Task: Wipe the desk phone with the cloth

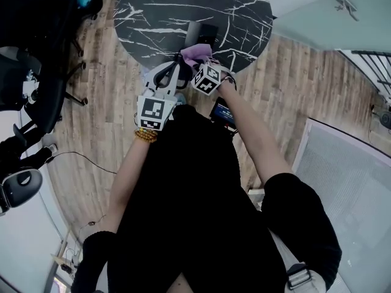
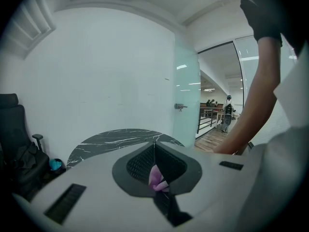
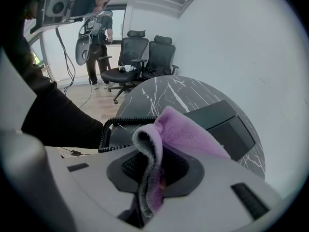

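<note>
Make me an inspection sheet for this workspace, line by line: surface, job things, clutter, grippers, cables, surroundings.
Surface: round black marble-patterned table, no spills visible.
Job's things: desk phone sits on the table; purple cloth is held up in front of it, not yet on it.
Clutter: nothing seen.
Grippers: right gripper has its fingers shut on a fold of the cloth; left gripper is shut, pinching a small bit of the same cloth.
Cables: coiled handset cord runs beside the phone; a thin cable trails over the wood floor.
Surroundings: office chairs, a standing person, a glass partition.
</note>
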The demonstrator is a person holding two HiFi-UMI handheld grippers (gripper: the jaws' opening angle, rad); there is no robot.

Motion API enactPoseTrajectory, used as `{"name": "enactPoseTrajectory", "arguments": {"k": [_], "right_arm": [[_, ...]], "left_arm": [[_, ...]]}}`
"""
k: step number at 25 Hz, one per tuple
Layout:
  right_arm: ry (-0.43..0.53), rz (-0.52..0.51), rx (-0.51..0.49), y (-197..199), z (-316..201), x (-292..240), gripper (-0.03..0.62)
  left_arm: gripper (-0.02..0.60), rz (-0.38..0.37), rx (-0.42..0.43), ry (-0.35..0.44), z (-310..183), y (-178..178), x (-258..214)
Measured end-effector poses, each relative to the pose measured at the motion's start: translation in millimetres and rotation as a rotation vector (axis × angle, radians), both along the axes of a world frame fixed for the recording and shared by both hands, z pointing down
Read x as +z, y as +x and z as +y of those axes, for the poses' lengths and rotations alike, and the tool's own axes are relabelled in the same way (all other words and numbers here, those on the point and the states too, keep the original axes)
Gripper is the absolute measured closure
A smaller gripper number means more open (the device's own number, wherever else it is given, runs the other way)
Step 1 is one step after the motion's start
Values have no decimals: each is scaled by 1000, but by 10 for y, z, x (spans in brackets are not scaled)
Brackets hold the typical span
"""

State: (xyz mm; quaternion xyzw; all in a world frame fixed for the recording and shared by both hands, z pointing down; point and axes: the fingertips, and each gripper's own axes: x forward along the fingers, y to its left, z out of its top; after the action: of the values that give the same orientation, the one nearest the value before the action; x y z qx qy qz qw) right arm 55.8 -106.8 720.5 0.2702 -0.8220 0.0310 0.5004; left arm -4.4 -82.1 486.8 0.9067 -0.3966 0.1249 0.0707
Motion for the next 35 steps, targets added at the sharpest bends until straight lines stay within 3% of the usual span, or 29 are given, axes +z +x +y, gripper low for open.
{"name": "enactPoseTrajectory", "arguments": {"k": [4,9,13,16,22,28,31,33,35], "right_arm": [[-36,-16,-14,6,9,13,522],[-257,-163,81,59,-42,-80,522],[-335,-180,-2,109,-106,-222,522],[-340,-199,-13,202,-285,-419,522],[-208,-194,-6,472,-917,-867,522],[171,-156,125,872,-1772,-1600,522],[356,-43,141,1056,-1980,-1738,522],[382,57,83,1080,-1936,-1578,522],[316,115,21,1039,-1770,-1262,522]], "left_arm": [[563,1,-6,4,-33,5,-18],[563,1,-15,6,-61,-14,-31],[563,2,-26,7,-86,-36,-40],[563,2,-32,6,-104,-48,-45],[563,3,-42,1,-150,-81,-30],[563,-2,-49,-5,-167,-114,-23],[563,-5,-52,-9,-168,-129,-7],[563,-8,-53,-12,-173,-139,7],[563,-11,-53,-17,-172,-144,21]]}}
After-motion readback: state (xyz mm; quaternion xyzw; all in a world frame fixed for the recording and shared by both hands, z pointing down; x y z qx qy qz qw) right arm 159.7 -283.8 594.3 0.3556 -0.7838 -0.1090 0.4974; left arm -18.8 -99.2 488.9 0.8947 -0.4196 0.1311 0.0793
